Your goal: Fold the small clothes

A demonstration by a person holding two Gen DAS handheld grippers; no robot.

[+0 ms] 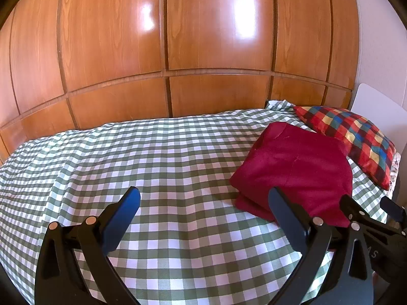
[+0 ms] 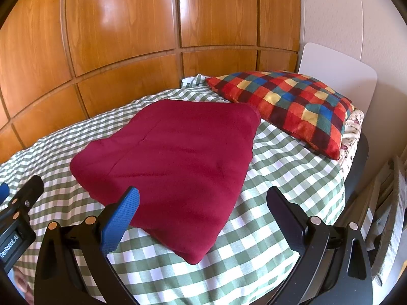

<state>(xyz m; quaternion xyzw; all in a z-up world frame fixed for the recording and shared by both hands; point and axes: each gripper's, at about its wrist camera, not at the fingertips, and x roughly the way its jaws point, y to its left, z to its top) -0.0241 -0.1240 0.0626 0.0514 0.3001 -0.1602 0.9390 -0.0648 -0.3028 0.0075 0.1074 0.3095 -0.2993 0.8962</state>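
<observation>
A dark red garment (image 1: 297, 170) (image 2: 175, 162) lies folded into a thick rectangle on the green-and-white checked bedspread (image 1: 157, 157) (image 2: 277, 231). My left gripper (image 1: 204, 200) hovers open over bare bedspread, the garment's near left corner just beside its right finger. In the left wrist view the right gripper (image 1: 368, 207) shows at the far right edge. My right gripper (image 2: 203, 199) is open above the garment's near edge, nothing held between its fingers. The left gripper's body (image 2: 17, 218) appears at the left edge of the right wrist view.
A red, blue and yellow checked pillow (image 1: 353, 137) (image 2: 287, 106) lies behind the garment by a white headboard (image 2: 338, 71). Wooden wardrobe panels (image 1: 178, 38) run along the bed's far side. The bed's edge drops off on the right, near stacked items (image 2: 389, 203).
</observation>
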